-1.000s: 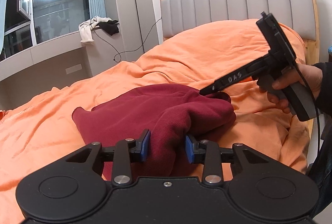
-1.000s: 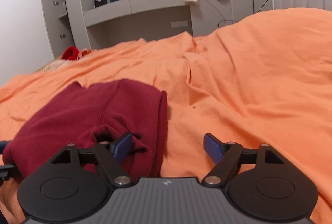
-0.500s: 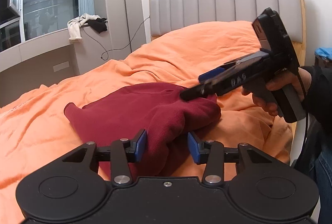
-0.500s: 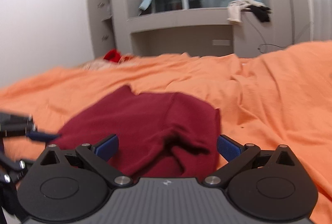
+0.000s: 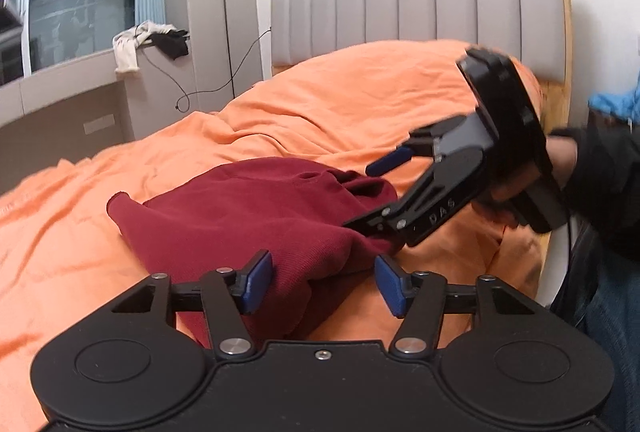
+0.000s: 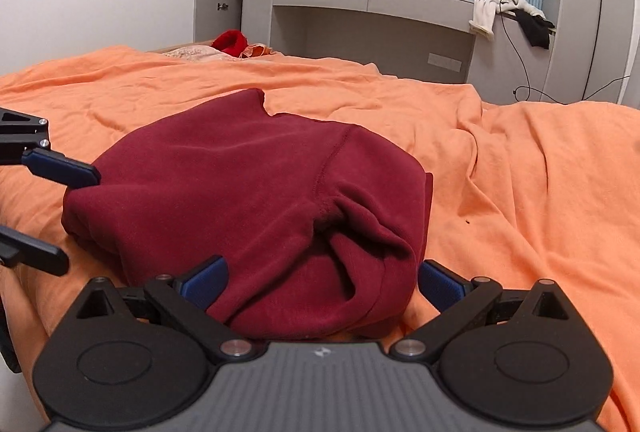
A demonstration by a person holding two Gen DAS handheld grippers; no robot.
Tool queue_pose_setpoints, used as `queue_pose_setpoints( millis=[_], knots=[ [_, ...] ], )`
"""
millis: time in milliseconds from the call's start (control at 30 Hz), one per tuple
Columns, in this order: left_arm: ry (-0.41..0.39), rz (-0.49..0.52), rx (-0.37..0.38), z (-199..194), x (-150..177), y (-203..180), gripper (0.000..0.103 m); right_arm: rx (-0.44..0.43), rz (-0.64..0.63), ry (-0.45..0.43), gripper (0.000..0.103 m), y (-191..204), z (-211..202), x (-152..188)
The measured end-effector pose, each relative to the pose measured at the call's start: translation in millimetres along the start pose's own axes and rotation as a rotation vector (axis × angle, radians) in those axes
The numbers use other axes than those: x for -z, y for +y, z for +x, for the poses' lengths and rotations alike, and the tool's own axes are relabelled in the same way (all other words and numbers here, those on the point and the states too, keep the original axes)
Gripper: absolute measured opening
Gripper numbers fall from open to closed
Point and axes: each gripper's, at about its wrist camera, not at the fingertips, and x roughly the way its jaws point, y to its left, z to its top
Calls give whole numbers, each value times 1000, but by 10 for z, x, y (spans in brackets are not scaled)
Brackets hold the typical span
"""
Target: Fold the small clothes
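Observation:
A dark red garment (image 5: 256, 216) lies folded in a bundle on the orange duvet (image 5: 320, 112). My left gripper (image 5: 325, 284) is at its near edge. Its jaws are opening, with a fold of cloth between the blue pads (image 5: 258, 282) and a gap at the right pad. My right gripper (image 5: 372, 194), held by a hand in a dark sleeve, stands wide open at the garment's right end. In the right wrist view the garment (image 6: 248, 192) bulges between the right gripper's (image 6: 322, 278) spread fingers, not squeezed. The left gripper (image 6: 80, 220) shows at the left edge.
A grey padded headboard (image 5: 420, 12) with a wooden frame stands behind the bed. White and black clothes (image 6: 508, 12) hang off the window ledge, with a cable below. A red item (image 6: 230, 42) lies at the bed's far end. A leg in jeans (image 5: 608, 304) is at the right.
My left jaws have widened and no longer pinch the red fold. My right gripper rolled, opened fully and swung round, so the garment's end now sits between its fingers.

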Motion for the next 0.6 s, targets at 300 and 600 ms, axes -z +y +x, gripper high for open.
queue_pose_setpoints(
  millis=[300,600],
  knots=[
    [-36,-83,-8,-72,-28,77,81,-51,119,-60,103,-134,-86,-11],
    [-76,-365,-268,-201,-54,505,102,-3,138,-206,103,-11,-200,-79]
  ],
)
